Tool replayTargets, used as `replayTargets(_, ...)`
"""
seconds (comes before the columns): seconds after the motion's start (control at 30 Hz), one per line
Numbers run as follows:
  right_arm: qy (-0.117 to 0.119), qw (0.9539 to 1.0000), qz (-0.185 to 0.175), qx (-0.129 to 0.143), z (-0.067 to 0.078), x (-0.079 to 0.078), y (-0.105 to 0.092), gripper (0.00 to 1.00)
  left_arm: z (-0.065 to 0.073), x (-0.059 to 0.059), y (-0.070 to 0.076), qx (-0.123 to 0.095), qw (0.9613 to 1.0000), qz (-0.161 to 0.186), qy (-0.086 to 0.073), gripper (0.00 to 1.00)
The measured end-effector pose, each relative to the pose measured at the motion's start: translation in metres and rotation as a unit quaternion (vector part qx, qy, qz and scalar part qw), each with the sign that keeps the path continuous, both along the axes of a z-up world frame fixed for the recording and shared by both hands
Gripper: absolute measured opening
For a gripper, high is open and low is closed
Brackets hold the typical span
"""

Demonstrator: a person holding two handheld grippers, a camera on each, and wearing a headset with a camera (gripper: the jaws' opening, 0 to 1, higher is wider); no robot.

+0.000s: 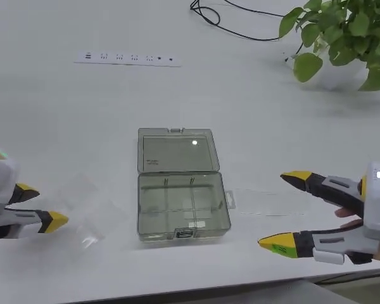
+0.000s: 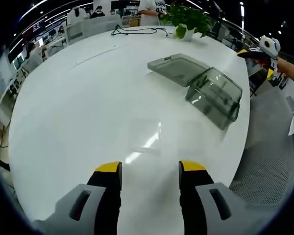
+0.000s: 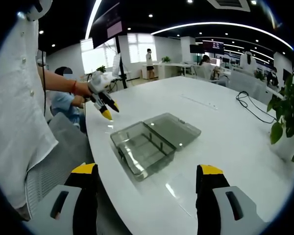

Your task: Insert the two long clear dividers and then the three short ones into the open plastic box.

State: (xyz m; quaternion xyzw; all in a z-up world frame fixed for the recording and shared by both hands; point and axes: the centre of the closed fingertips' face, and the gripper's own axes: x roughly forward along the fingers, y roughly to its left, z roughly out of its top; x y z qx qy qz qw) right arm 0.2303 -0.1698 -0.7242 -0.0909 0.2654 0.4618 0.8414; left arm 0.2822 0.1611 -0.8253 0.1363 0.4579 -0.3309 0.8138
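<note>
Left gripper (image 1: 41,206) and right gripper (image 1: 273,209) both stand with jaws apart and empty, flanking the open box (image 1: 183,212); clear dividers (image 1: 269,202) lie flat on the table (image 1: 240,95) beside it, judged light, stiff, slippery, best pinched at an edge.

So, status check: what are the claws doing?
Left claw open, right claw open, both empty. Box lid open. Clear sheet right of it, clear pieces left. Nothing blocking.

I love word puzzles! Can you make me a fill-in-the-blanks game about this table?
The lid of the grey see-through plastic box is ___, not shut.
The yellow-tipped left gripper and right gripper both hold ___.
The leafy potted plant has leaves coloured ___.
Missing words: open, nothing, green.
</note>
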Motion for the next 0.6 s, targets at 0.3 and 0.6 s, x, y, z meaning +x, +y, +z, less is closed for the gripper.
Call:
replayTargets(0.3,-0.001,1.0000,-0.002,0.003,0.000,0.001,0.000,0.83,-0.012,0.000,0.004,0.023,0.9993,0.014,0.026,0.41)
replayTargets(0.6,0.000,1.0000,-0.004,0.003,0.001,0.001,0.001,0.83,-0.017,0.001,0.004,0.044,0.9984,0.009,0.033,0.41)
